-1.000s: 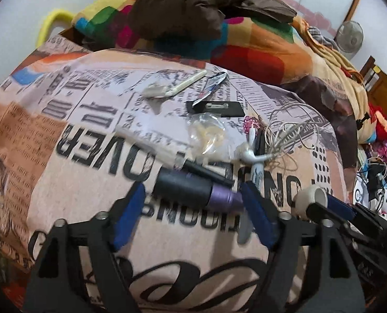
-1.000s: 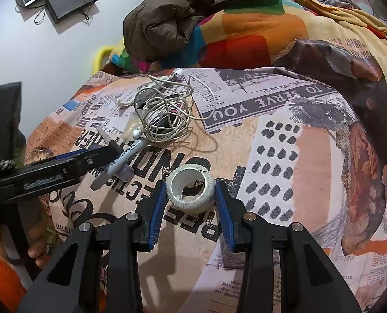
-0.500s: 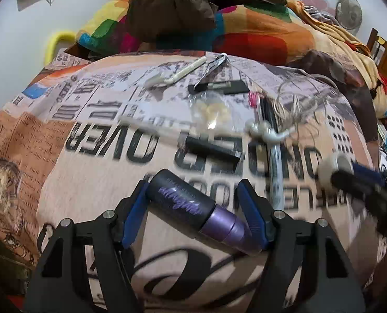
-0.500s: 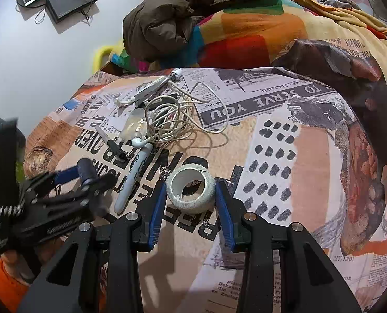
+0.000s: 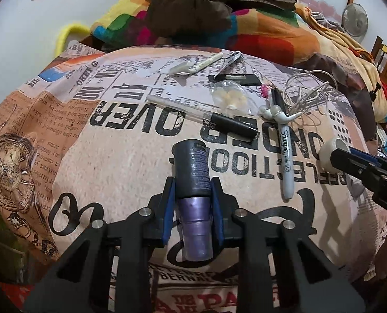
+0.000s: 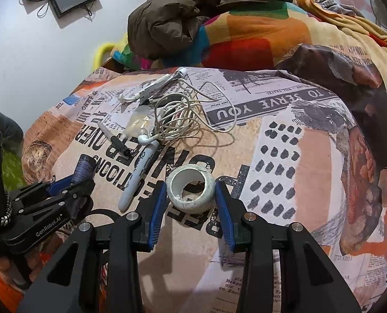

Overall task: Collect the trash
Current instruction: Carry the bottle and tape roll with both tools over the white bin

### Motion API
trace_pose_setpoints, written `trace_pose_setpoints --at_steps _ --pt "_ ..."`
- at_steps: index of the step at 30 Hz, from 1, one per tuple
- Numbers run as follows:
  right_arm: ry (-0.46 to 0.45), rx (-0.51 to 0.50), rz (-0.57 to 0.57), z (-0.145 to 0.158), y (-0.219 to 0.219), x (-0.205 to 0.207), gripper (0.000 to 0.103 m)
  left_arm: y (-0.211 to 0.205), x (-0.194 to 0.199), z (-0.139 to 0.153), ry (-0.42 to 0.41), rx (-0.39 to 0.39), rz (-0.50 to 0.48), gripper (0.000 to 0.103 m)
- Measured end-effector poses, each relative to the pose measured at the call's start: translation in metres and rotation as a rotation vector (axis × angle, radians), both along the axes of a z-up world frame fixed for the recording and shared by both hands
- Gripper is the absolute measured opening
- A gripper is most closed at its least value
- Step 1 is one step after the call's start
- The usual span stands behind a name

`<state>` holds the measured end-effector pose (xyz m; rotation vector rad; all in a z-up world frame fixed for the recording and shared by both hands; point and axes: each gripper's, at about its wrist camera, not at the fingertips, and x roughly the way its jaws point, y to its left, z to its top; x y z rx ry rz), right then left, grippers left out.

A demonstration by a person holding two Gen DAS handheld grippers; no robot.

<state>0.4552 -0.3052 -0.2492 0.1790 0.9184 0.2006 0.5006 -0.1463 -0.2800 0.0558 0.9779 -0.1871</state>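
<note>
A black and purple tube [image 5: 191,161] stands lengthwise between the blue pads of my left gripper [image 5: 192,185]. Its jaws are closing, and both pads press the tube's sides just above the newspaper-print bedspread [image 5: 120,161]. In the right wrist view the left gripper [image 6: 71,182] sits at the lower left, with the tube [image 6: 85,168] sticking out of it. My right gripper [image 6: 191,190] is shut on a white tape roll [image 6: 193,204], one pad on each side. The roll [image 5: 329,151] also shows at the right edge of the left wrist view.
On the bedspread lie a silver marker [image 5: 286,156], a black-capped clear pen [image 5: 219,121], tangled white earphones [image 6: 183,114], a small plastic bag [image 5: 230,96], a white razor [image 5: 193,65] and a black card [image 5: 235,78]. A colourful quilt [image 6: 245,34] and a brown jacket [image 6: 180,13] are piled behind.
The left jaws have narrowed onto the tube, which lay crosswise and now points forward between the pads. The left gripper has shifted over the bedspread. The right gripper and its roll have kept still.
</note>
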Motion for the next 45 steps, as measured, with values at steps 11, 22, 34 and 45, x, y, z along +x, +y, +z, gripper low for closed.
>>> trace_pose_setpoints --at_steps 11,22,34,45 --pt "-0.049 -0.023 -0.008 0.033 0.015 -0.023 0.035 0.021 -0.023 0.042 -0.023 -0.074 0.017 0.025" --pt "-0.179 -0.023 0.08 0.1 0.073 -0.06 0.035 0.084 -0.082 0.116 -0.146 -0.075 0.073 0.025" --pt "-0.281 -0.027 0.243 0.148 0.164 -0.106 0.035 0.181 -0.172 0.165 -0.251 -0.09 0.204 0.025" --pt "-0.263 -0.007 0.465 0.141 0.27 -0.141 0.035 0.269 -0.25 0.169 -0.286 -0.069 0.353 0.025"
